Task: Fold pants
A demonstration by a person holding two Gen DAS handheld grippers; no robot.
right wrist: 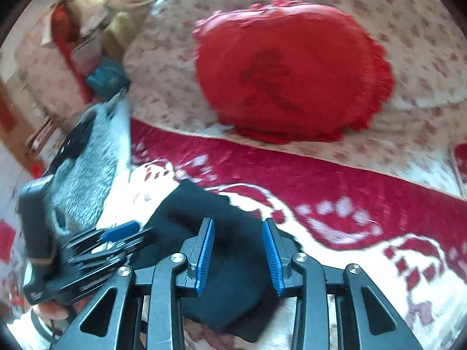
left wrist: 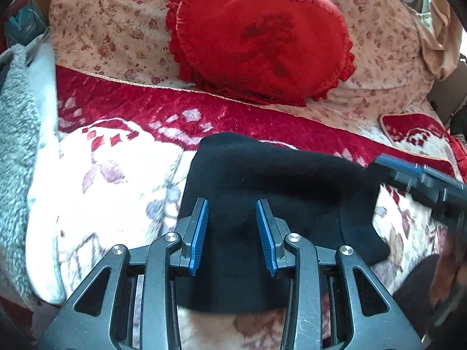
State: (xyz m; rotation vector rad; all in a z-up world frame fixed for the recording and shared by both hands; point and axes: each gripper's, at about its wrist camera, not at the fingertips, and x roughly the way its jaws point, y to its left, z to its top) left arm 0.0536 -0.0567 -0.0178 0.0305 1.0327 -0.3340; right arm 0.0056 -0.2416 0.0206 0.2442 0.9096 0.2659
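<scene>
1. Left gripper [left wrist: 232, 234] hovers with jaws wide over the black pants [left wrist: 280, 186]; right gripper [right wrist: 238, 255] likewise gapes, holding nothing
2. Pants lie bundled on the blanket [left wrist: 116, 175]; pinch an outer edge, fold squarely
3. Keep clear of the red cushion [left wrist: 259, 40] beyond

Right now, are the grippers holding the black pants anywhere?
No. The left gripper and the right gripper are both open above the folded black pants, with nothing pinched between their fingers.

Both the left tool [left wrist: 232, 234] and right tool [right wrist: 238, 255] gape wide, side by side.
</scene>
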